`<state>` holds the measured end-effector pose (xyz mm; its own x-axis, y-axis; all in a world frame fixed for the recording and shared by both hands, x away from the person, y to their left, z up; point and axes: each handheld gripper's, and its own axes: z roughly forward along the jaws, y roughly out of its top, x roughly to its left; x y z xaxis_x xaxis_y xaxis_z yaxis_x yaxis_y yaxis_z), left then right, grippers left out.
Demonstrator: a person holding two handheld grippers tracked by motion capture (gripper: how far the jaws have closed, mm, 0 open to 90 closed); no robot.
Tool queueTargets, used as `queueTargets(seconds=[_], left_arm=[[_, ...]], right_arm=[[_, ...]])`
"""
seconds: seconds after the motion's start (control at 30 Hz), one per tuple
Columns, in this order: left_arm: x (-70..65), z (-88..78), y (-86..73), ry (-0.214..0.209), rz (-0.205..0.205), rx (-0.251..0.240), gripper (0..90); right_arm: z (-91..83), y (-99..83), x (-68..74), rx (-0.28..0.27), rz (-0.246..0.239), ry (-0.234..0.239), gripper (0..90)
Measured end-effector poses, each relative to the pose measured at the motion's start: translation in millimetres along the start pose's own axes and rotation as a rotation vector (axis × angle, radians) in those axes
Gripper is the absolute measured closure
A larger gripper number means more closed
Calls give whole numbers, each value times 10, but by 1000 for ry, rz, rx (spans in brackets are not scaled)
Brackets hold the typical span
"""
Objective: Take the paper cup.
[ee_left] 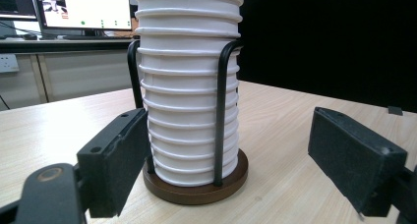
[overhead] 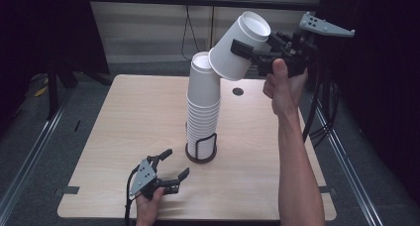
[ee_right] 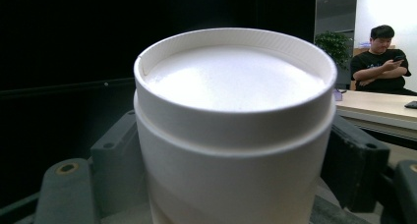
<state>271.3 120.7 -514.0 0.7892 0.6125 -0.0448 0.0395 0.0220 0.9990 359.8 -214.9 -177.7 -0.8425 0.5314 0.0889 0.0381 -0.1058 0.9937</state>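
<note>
A tall stack of upturned white paper cups [overhead: 203, 107] stands in a black wire holder [overhead: 208, 145] on a round brown base [overhead: 200, 159] at the table's middle. My right gripper [overhead: 246, 52] is raised beside the stack's top, shut on a single white cup [overhead: 240, 45] that tilts, its rim near the top cup. In the right gripper view this cup [ee_right: 231, 111] sits between both jaws. My left gripper [overhead: 172, 165] rests low at the table's front, open, just left of the base. Its view shows the stack [ee_left: 189, 86] and base [ee_left: 196, 187] close ahead, between the spread jaws.
The light wooden table [overhead: 133, 117] has a small dark hole [overhead: 238, 91] behind the stack. Monitors [ee_left: 83, 8] stand on a desk beyond the table. A seated person [ee_right: 381, 62] is far off at another desk. Dark curtains flank the table.
</note>
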Motion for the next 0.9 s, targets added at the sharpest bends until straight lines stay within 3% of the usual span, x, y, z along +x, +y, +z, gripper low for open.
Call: queueTargets(seconds=[0.33,0.53,0.57,0.73,0.8,0.9], left_arm=[[-5,4,-2,-8,-11,1,157],[9,2,3,-2,13,0,157],[-5,3,-1,-5,-8,1,157],[9,3,2,0,-8,-1,157],[20,2,7,7,12,4,157],[8,9,4,10,-24,1,155]], right_arm=[[-182,-21,-60,-11,5,-31,211],[-297,-82,-115,-2,12,-52,212],[-314,-95,-122,-1,14,-54,212],[-373,-193,-137,11,23,-62,212],[-391,-234,-137,18,23,-66,211],[-436,-311,-147,22,33,-71,212]])
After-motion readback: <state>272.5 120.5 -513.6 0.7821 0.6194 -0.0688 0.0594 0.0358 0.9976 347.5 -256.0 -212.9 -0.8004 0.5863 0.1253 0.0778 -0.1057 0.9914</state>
